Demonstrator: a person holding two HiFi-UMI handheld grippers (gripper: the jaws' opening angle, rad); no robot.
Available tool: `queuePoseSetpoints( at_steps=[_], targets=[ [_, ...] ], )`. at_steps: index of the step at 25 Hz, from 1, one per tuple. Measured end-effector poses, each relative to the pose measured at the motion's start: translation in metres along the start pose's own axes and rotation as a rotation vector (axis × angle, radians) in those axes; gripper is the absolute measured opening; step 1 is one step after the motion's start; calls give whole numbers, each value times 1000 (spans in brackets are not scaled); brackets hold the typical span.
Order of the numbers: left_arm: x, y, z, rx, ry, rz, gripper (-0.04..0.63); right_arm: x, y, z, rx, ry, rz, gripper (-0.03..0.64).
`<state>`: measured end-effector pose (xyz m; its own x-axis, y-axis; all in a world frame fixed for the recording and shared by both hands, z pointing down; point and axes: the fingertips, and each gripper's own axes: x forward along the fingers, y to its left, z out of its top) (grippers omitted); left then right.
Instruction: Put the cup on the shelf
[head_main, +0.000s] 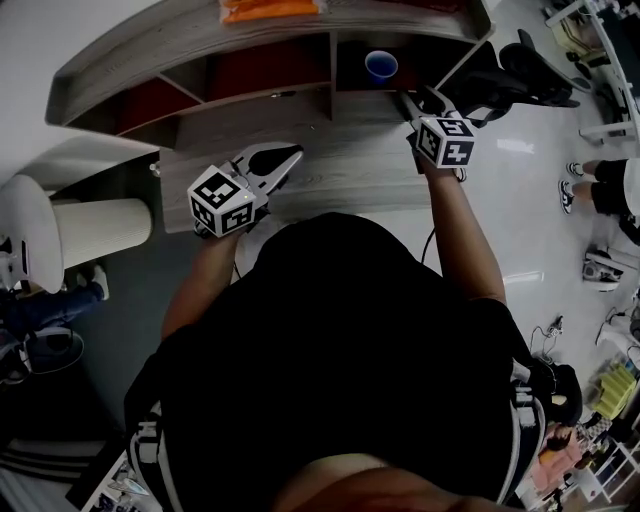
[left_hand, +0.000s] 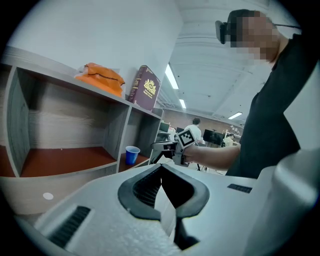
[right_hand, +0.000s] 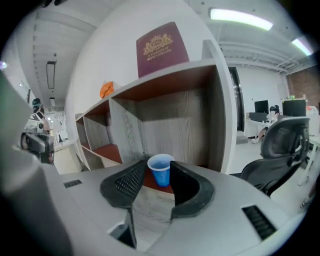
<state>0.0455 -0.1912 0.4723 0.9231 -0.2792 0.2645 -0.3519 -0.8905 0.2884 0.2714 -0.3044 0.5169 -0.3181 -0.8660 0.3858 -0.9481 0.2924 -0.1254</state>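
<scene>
**A:** Where's the cup (right_hand: 161, 170)?

**B:** Upright in the right-hand bay of the shelf (right_hand: 172, 82), on the bay's smooth red-brown floor. It's blue and tapered, with a round rim paler than its wall.

**A:** And the shelf itself?

**B:** Grey boards with a streaky wood grain on the walls and front edges. The bays are open boxes, and each has the same red-brown floor.

**A:** Is the right gripper (head_main: 405, 98) on the cup?

**B:** No. Its jaws stand partly apart and the cup shows through the gap, but farther in. The head view shows the tips near the bay's mouth, clear of the cup. Nothing is held.

**A:** What about the left gripper (left_hand: 161, 168)?

**B:** Its jaw tips meet, closing a rounded loop with nothing inside. It hangs lower and to the left, in front of the shelf.

**A:** What do the jaws look like?

**B:** The shells are matte white with a fine grain. The pads (right_hand: 131, 182) are black, curved and ribbed.

**A:** Anything on top of the shelf?

**B:** A maroon book (right_hand: 162, 47) with a gold crest leans there, and a crumpled orange bag (left_hand: 100, 77) lies farther along. A black mesh chair (right_hand: 285, 145) stands to the right.
</scene>
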Motion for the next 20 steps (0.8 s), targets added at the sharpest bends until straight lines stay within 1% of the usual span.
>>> queuePoseSetpoints(
  at_steps=[4, 7, 10, 13, 17, 20],
  targets=[
    [-6, -2, 3, 17, -8, -26, 17, -24, 22, 31, -23, -71, -3, 125],
    [-11, -3, 4, 23, -10, -48, 17, -41, 34, 43, -32, -111, 1, 91],
    [-17, -4, 7, 29, -15, -61, 17, -63, 45, 58, -30, -174, -4, 56],
    [-21, -9, 10, 39, -23, -80, 17, -84, 53, 72, -47, -217, -19, 44],
    [-26, -16, 8, 51, -13, -110, 17, -104, 67, 81, -38, -241, -19, 40],
    [-28, -19, 7, 63, -11, -133, 17, -118, 76, 84, -54, -254, -26, 34]
  ],
)
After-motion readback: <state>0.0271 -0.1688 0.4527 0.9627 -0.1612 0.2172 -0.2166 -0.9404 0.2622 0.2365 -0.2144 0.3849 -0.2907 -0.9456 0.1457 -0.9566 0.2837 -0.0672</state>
